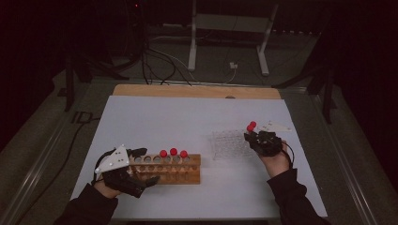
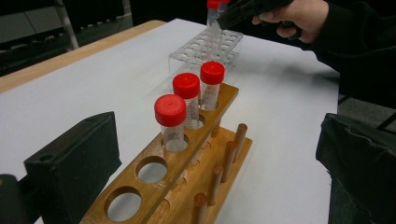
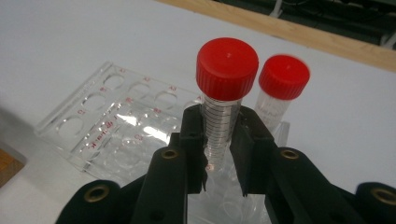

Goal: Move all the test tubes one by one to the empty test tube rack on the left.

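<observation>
Tube [image 3: 223, 122] with red cap is clamped in your right gripper [image 3: 218, 154], over the clear rack [image 1: 228, 144] at 3 o'clock on the table [image 1: 155, 117]. Second tube [image 3: 279, 95] stands just behind. Your left gripper [image 1: 141, 165] sits open around the wooden rack [image 1: 180, 174] end, 8 o'clock.

High view: fixed cam above the near edge of the bench [image 1: 141, 117], looking fwd and down; whole white top in frame, floor and stand legs at top. Far off, things small.

Left gripper view: cam low, just above the bench, looking along the wooden rack [image 2: 187, 163], which runs from bottom centre toward the upper middle; very close. The clear rack [image 2: 205, 49] sits at top centre, farther off.

Right gripper view: cam close, angled down over the clear rack [image 3: 107, 126] at left centre; bench edge at upper right.

Shared: clear rack in all three views [image 1: 227, 144]; wooden rack [image 1: 169, 168] in high and left gripper views.
</observation>
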Tool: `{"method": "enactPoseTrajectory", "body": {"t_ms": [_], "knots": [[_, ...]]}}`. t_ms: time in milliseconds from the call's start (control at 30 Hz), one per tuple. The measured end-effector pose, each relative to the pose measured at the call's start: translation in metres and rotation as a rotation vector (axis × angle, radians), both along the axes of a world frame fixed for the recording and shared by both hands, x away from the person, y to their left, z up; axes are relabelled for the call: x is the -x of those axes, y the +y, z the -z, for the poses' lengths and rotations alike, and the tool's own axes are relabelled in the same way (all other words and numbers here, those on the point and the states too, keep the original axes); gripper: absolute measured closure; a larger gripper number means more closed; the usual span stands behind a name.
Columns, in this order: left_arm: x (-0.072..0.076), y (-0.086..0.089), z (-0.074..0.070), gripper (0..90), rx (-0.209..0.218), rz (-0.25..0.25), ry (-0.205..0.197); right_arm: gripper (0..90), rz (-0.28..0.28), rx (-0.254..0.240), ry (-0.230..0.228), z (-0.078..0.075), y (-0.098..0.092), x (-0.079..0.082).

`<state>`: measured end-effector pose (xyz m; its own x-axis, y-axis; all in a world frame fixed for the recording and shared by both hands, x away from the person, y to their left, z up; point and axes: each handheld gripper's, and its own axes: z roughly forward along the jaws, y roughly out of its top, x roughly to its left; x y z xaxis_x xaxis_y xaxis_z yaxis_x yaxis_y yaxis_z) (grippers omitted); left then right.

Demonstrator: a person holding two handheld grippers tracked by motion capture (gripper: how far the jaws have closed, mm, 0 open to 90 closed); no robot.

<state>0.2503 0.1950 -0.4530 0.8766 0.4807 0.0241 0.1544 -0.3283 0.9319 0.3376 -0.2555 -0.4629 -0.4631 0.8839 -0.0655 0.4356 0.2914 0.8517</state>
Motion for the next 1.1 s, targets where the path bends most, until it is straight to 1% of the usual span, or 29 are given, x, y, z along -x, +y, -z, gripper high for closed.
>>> {"method": "enactPoseTrajectory", "body": {"t_ms": [400, 500, 567, 667, 833, 867, 900, 967, 1000, 1033, 1100], "knots": [[0.001, -0.002, -0.004, 0.4, 0.001, 0.007, -0.008, 74.6, 0.003, -0.015, -0.078, -0.025, -0.004, 0.016], [0.002, -0.004, -0.006, 0.5, -0.010, 0.000, -0.009, 74.6, -0.007, -0.023, -0.088, -0.031, -0.004, 0.021], [0.002, -0.005, -0.008, 0.5, -0.006, 0.000, -0.009, 74.6, -0.019, -0.024, -0.094, -0.034, -0.003, 0.024], [0.003, -0.006, -0.011, 0.5, 0.001, 0.002, -0.009, 74.6, -0.040, -0.022, -0.096, -0.039, 0.000, 0.030], [0.003, -0.008, -0.017, 0.5, 0.004, 0.005, -0.016, 74.5, -0.089, -0.036, -0.085, -0.045, 0.006, 0.041], [0.003, -0.008, -0.018, 0.5, 0.005, 0.012, -0.015, 74.6, -0.101, -0.032, -0.082, -0.045, 0.007, 0.044], [0.003, -0.009, -0.019, 0.5, 0.002, 0.008, -0.018, 74.5, -0.111, -0.030, -0.078, -0.045, 0.009, 0.046], [0.003, -0.011, -0.021, 0.5, 0.004, 0.021, -0.018, 74.6, -0.136, -0.029, -0.064, -0.045, 0.012, 0.051], [0.003, -0.012, -0.022, 0.5, -0.003, 0.017, -0.024, 74.6, -0.147, -0.025, -0.058, -0.044, 0.014, 0.053], [0.003, -0.013, -0.023, 0.5, 0.002, 0.026, -0.020, 74.6, -0.159, -0.022, -0.051, -0.044, 0.015, 0.055], [0.002, -0.015, -0.025, 0.5, -0.003, 0.028, -0.023, 74.6, -0.179, -0.020, -0.038, -0.042, 0.018, 0.059]]}}
